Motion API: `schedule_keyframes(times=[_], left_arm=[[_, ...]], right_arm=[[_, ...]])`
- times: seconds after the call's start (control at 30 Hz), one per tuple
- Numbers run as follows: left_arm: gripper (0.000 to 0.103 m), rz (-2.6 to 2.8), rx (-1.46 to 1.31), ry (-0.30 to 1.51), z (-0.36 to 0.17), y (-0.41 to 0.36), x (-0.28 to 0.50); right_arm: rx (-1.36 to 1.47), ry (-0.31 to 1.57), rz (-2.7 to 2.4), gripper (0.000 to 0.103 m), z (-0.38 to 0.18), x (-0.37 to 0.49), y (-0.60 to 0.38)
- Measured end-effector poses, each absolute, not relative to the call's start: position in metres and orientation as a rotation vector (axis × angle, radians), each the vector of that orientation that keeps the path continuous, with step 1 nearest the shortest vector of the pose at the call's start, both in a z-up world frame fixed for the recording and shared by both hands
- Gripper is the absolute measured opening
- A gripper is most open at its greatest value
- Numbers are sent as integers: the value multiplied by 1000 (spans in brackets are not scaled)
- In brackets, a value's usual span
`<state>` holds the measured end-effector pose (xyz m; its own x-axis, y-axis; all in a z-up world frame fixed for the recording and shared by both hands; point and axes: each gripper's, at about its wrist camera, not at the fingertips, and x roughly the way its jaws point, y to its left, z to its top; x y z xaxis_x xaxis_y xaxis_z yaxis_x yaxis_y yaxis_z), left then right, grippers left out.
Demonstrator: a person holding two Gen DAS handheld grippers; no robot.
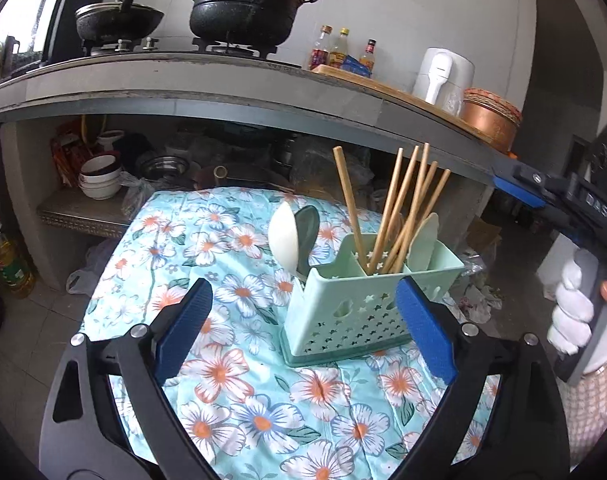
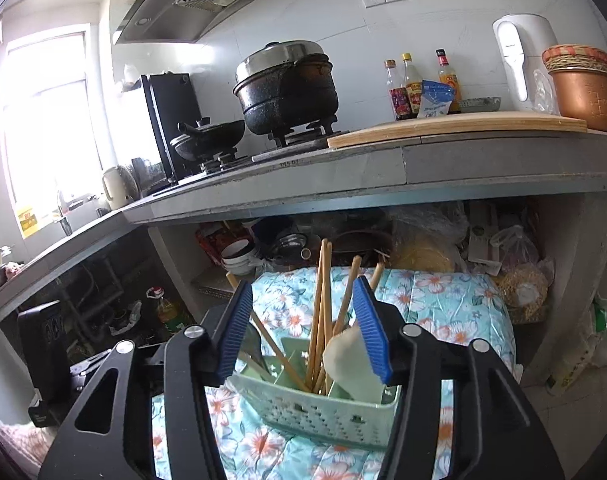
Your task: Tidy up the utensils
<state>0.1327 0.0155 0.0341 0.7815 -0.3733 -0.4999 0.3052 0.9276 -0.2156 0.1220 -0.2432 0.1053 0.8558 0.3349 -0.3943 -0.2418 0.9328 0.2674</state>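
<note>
The left claw [image 1: 303,312] stands wide open over the flowered cloth [image 1: 231,392], its blue pads clear of everything and nothing between them. Just ahead of it, touching neither pad, the pale green caddy [image 1: 343,312] stands upright on the cloth, its near right corner partly hidden behind the right pad. In the caddy's middle compartment a bunch of chopsticks [image 1: 399,208] leans fanned out; in its left end two spoons [image 1: 287,236], one white and one dark, stand bowl up; on the right a pale green flat utensil [image 1: 425,236] pokes up. Far right of this claw, a gloved hand [image 1: 579,308] holds the other tool's handle. The right claw [image 2: 303,320] is open too, partway, gripping nothing, hanging just above the caddy [image 2: 327,412] with the chopsticks [image 2: 321,320] rising up between its pads without touching them. A white spoon bowl [image 2: 345,356] sits right by its right pad; whether they touch I cannot tell. Beyond both claws runs a grey table [image 2: 343,168] with a black pot [image 2: 287,88], a wok [image 2: 207,140], bottles [image 2: 411,84] and a white kettle [image 2: 519,60]; bowls [image 1: 101,176] are stacked on the shelf beneath.
</note>
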Motion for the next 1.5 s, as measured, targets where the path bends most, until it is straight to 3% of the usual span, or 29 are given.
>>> schedule_keyframes(times=[0.17,0.37,0.8,1.5], left_arm=[[93,-240,-98,588,41,9,125],[94,-211,-41,590,50,-8,111],[94,-56,17,701,36,-37,89],[94,-99,79,589,62,-68,45]], right_arm=[[138,563,206,78,85,94,-230],[77,608,84,92,70,61,-222],[93,669,-17,93,60,22,-235],[136,617,-86,93,69,-9,-263]])
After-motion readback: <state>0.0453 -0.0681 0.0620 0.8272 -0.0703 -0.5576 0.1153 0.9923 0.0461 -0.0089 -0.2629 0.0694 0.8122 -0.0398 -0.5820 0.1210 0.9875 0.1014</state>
